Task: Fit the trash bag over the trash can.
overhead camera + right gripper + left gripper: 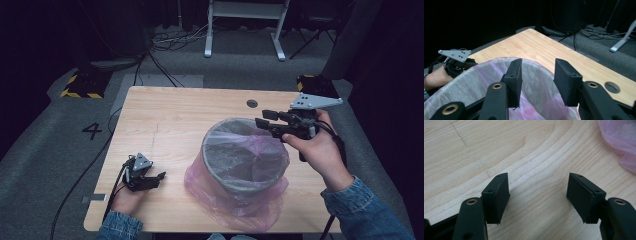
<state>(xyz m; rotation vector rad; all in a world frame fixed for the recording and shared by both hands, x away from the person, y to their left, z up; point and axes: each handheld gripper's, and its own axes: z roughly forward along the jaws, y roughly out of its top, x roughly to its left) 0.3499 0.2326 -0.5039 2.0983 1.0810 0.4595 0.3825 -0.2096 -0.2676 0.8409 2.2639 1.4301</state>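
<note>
A grey round bin [245, 155] lined with a thin pink plastic bag [260, 200] stands on the wooden table [170, 115], right of centre. My right gripper [265, 118] hovers at the bin's far right rim, its jaws pointing left over the opening. In the right gripper view the jaws [537, 75] stand apart above the bag-covered rim [474, 85] with nothing between them. My left gripper [159, 179] sits low near the table's front left, clear of the bin. Its jaws [539, 192] are open over bare wood, and the pink bag [621, 140] lies beyond them to the right.
A round cable hole [252, 103] sits near the table's far edge. The bag's loose skirt spreads around the bin's base toward the front edge. Beyond the table are floor cables [165, 45], a white frame [245, 25] and yellow-black striped blocks [82, 85].
</note>
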